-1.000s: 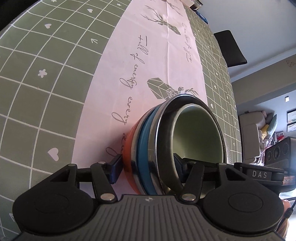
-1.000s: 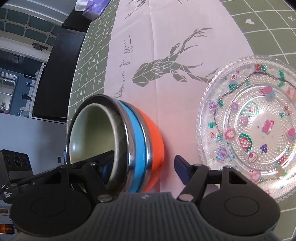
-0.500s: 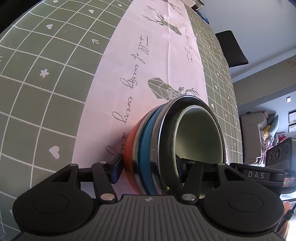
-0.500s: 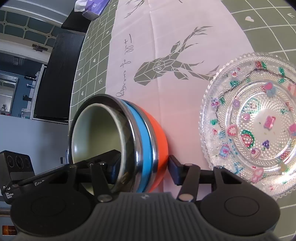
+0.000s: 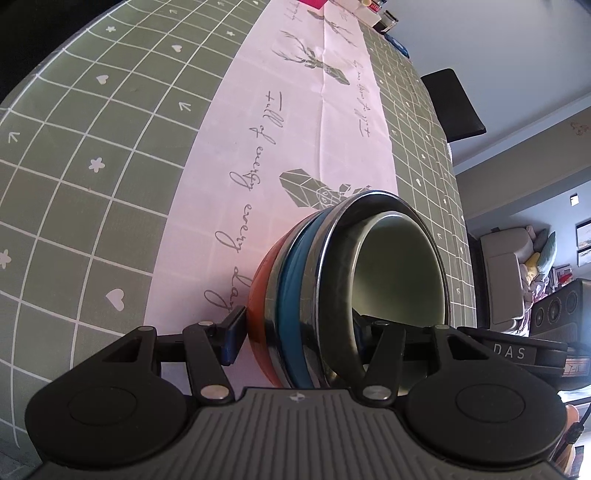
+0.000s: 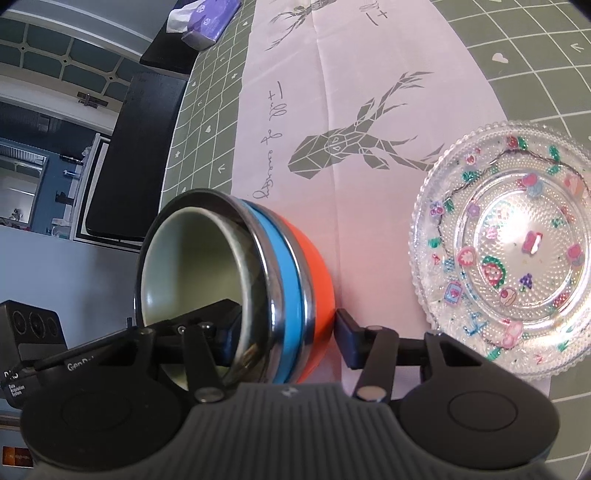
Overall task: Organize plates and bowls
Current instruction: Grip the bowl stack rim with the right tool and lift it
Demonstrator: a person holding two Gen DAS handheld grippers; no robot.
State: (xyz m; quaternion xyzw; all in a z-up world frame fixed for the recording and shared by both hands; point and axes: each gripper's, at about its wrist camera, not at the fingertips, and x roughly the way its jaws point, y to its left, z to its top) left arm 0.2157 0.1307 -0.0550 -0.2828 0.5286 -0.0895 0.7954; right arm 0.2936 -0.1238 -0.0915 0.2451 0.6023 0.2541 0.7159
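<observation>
A nested bowl stack (image 5: pixel 295 266) has an orange bowl outside, then a blue one, a steel one and a pale green bowl (image 6: pixel 184 266) inside. It is over the pink runner (image 5: pixel 295 122); I cannot tell whether it touches the cloth. My left gripper (image 5: pixel 299 328) is shut on the stack's rim, one finger on the orange wall and one inside. My right gripper (image 6: pixel 287 321) clamps the opposite rim of the bowl stack (image 6: pixel 284 258) the same way, its outer pad pressed against the orange side. A clear glass plate (image 6: pixel 509 251) with coloured motifs lies to the right.
The table wears a green grid cloth (image 5: pixel 74 155). A black chair (image 5: pixel 454 103) stands at its far right edge and a dark bench (image 6: pixel 125 166) along the other side. A purple tissue pack (image 6: pixel 207 18) and small items (image 5: pixel 369 11) sit at the far end.
The right gripper's outer finger has closed in until it touches the orange bowl. In the left wrist view the table has dropped away a little, so the stack has risen slightly.
</observation>
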